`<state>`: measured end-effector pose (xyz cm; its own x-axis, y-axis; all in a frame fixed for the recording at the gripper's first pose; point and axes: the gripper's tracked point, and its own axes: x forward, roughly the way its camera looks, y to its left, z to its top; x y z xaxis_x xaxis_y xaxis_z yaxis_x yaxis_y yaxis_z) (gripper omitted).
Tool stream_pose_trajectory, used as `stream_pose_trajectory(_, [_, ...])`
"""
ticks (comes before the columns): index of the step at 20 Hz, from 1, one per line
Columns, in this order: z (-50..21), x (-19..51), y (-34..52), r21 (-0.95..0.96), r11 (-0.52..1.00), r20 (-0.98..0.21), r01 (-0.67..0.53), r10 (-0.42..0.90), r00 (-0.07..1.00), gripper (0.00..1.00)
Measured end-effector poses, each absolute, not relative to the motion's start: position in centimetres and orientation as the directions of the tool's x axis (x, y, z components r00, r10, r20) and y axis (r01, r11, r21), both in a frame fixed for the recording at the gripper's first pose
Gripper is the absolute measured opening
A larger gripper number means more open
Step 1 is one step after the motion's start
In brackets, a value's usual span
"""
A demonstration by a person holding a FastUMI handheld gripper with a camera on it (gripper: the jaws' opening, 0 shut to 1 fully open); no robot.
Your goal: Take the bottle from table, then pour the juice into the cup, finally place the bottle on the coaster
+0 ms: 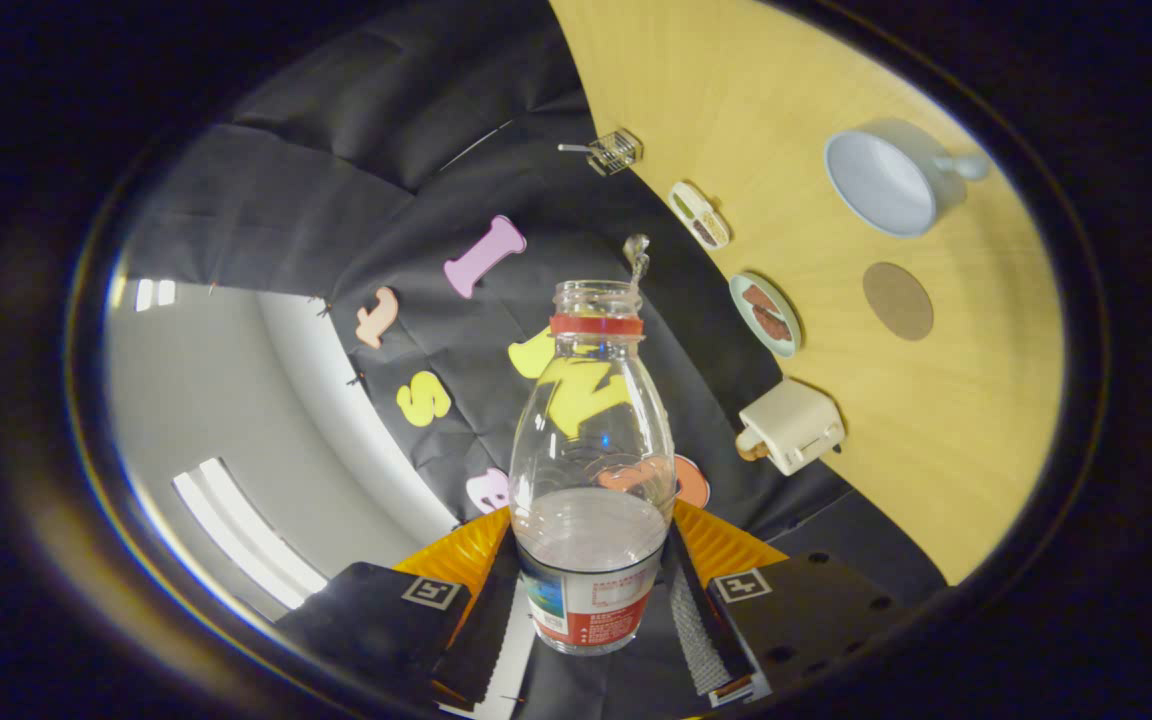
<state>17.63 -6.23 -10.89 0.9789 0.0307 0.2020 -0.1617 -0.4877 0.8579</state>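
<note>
A clear plastic bottle (591,470) with a red neck ring and no cap is held between my fingers, and my gripper (591,600) is shut on its labelled lower part. A little pale liquid lies in the bottle near the fingers. The bottle's open mouth points away from me toward the booth wall. The wooden table (976,420) appears tilted, off to the right of the bottle. On it stands a pale blue cup (886,185) with a handle, and a round brown coaster (898,300) lies just beside the cup, nearer to me.
Along the table's far edge are a white boxy appliance (791,425), a small plate (766,315) with brown food, an oval dish (699,215) and a wire rack (614,152). A white wall and ceiling lights show left of the bottle.
</note>
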Motion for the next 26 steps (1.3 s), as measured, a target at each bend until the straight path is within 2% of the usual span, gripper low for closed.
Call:
stream_pose_trajectory(8, [-14.4, 17.8, -4.8, 0.991, 0.067, 0.113, -0.119, 0.095, 0.989, 0.77])
stream_pose_trajectory(15, [-12.5, 16.6, -3.8, 0.808, 0.574, 0.094, -0.131, 0.095, 0.991, 0.78])
stream_pose_trajectory(21, [-13.4, 17.4, -2.4, 0.655, 0.750, 0.040, -0.092, 0.087, 0.995, 0.78])
stream_pose_trajectory(26, [-14.8, 19.4, -1.6, 0.428, 0.902, -0.011, -0.048, 0.059, 0.998, 0.78])
